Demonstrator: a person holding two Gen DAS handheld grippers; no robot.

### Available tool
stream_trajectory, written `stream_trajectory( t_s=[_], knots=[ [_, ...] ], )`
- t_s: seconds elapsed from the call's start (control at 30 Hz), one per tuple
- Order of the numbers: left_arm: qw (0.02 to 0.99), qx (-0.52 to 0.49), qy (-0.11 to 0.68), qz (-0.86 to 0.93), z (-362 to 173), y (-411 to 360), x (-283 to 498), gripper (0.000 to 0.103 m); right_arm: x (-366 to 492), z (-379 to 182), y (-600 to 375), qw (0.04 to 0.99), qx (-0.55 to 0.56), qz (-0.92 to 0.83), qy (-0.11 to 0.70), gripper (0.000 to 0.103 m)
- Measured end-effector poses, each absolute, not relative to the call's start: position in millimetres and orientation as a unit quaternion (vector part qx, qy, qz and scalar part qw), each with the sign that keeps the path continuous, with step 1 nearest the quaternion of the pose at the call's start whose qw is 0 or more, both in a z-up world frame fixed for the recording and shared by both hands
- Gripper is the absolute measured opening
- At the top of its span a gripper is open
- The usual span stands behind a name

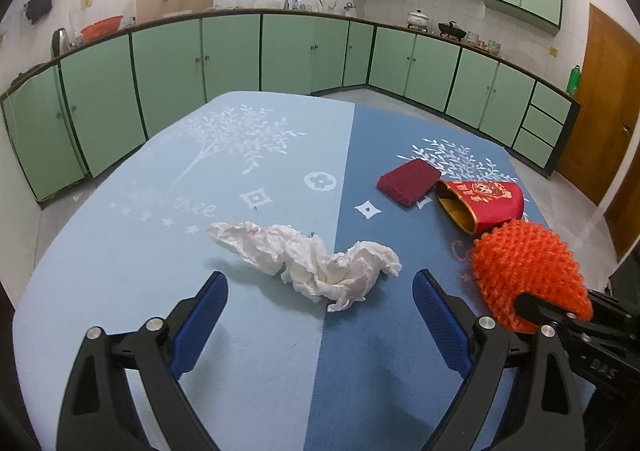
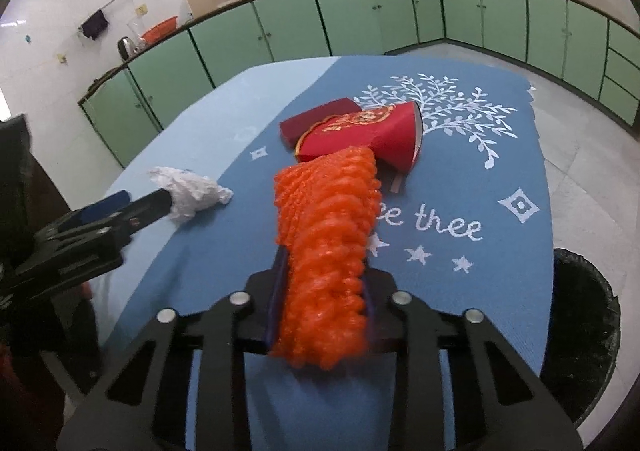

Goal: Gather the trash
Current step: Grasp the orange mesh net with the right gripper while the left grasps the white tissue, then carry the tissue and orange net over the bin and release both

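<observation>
A crumpled white tissue [image 1: 312,259] lies on the blue tablecloth [image 1: 256,371], just ahead of my open left gripper [image 1: 320,291]; its blue-padded fingers stand either side of it, apart from it. It also shows in the right wrist view [image 2: 192,191], with the left gripper [image 2: 132,207] beside it. My right gripper [image 2: 324,279] is shut on an orange foam net [image 2: 326,235] and holds it over the table. The net also shows in the left wrist view [image 1: 528,271].
A dark red box [image 1: 408,181] and a red and gold box lying on its side [image 1: 480,203] sit on the table's right half. A black-lined bin [image 2: 580,331] stands on the floor right of the table. Green cabinets [image 1: 280,51] line the walls.
</observation>
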State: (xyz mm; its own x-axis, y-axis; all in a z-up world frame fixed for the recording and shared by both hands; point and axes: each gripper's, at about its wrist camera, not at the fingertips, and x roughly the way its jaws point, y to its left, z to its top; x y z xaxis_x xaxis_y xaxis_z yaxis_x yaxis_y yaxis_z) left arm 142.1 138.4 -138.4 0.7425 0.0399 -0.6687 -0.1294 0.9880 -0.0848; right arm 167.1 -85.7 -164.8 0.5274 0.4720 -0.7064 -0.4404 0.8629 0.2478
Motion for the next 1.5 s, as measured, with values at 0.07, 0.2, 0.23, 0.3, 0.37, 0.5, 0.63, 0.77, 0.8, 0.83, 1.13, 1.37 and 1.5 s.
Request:
stream_trajectory(
  t_s=[0.07, 0.2, 0.23, 0.3, 0.37, 0.5, 0.63, 0.77, 0.8, 0.83, 1.13, 1.37, 1.5],
  knots=[
    [0.931, -0.06, 0.357, 0.044, -139, 137, 145, 0.092, 163, -160, -86, 0.872, 0.022, 0.27, 0.407, 0.028],
    [0.93, -0.052, 0.361, 0.045, -141, 133, 154, 0.092, 157, -149, -89, 0.875, 0.027, 0.28, 0.394, 0.028],
    [0.93, -0.051, 0.362, 0.046, -141, 133, 156, 0.091, 157, -147, -90, 0.876, 0.029, 0.28, 0.393, 0.028],
    [0.929, -0.047, 0.365, 0.048, -142, 132, 161, 0.089, 158, -145, -92, 0.877, 0.031, 0.278, 0.391, 0.028],
    [0.926, -0.047, 0.371, 0.047, -145, 131, 167, 0.084, 160, -144, -94, 0.877, 0.034, 0.275, 0.391, 0.028],
    [0.918, -0.053, 0.392, 0.043, -154, 131, 177, 0.057, 162, -143, -96, 0.878, 0.035, 0.272, 0.391, 0.028],
    [0.915, -0.07, 0.395, 0.045, -156, 136, 178, 0.023, 160, -143, -96, 0.881, 0.034, 0.265, 0.39, 0.028],
    [0.92, -0.077, 0.38, 0.049, -150, 140, 170, 0.019, 159, -141, -96, 0.883, 0.036, 0.259, 0.389, 0.028],
    [0.922, -0.078, 0.375, 0.049, -146, 140, 167, 0.019, 159, -140, -96, 0.884, 0.036, 0.258, 0.387, 0.028],
    [0.924, -0.079, 0.371, 0.048, -143, 140, 164, 0.019, 158, -138, -97, 0.886, 0.036, 0.258, 0.385, 0.028],
    [0.94, -0.076, 0.333, 0.017, -103, 123, 141, 0.018, 150, -120, -105, 0.897, 0.037, 0.252, 0.362, 0.028],
    [0.947, -0.069, 0.312, -0.017, -80, 98, 129, 0.018, 145, -106, -119, 0.906, 0.041, 0.239, 0.348, 0.028],
    [0.949, -0.065, 0.306, -0.035, -73, 83, 126, 0.018, 141, -99, -131, 0.911, 0.045, 0.229, 0.339, 0.028]
  ],
)
